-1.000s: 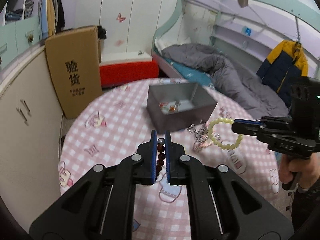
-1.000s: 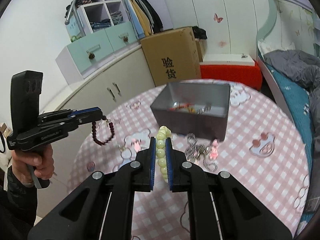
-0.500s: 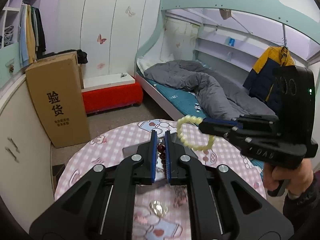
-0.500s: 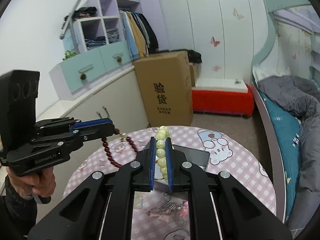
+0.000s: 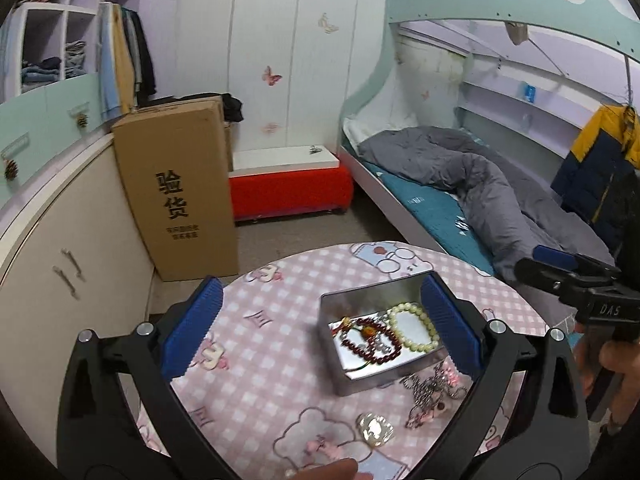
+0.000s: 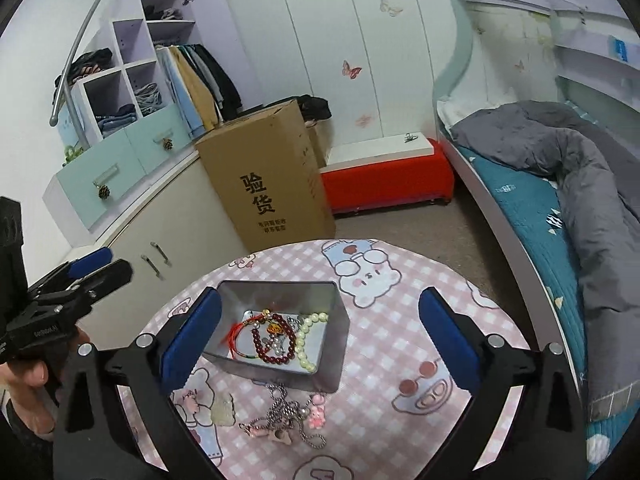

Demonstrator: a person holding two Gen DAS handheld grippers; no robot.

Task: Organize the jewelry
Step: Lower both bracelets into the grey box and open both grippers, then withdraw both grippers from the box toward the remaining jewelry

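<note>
The jewelry sits mostly in the tin on the checked table.

From your left wrist: your left gripper stands wide, its jaws having just been opening, and nothing is between the blue pads; they touch nothing. Beyond them, the dark red bracelet and the pale bracelet lie side by side on the tin's floor, touching or nearly so. A tangle of chains lies on the cloth just in front of the tin, a clear trinket beside it. Your right gripper shows at the right edge, side-on, holding nothing.

From your right wrist: your right gripper is spread wide too, its jaws having just been opening, empty and clear of the tin. Inside lie the dark red bracelet, the pale bracelet and a red cord. The chains rest on the table just before the tin. Your left gripper shows at the left, its fingers apart and empty.
</note>
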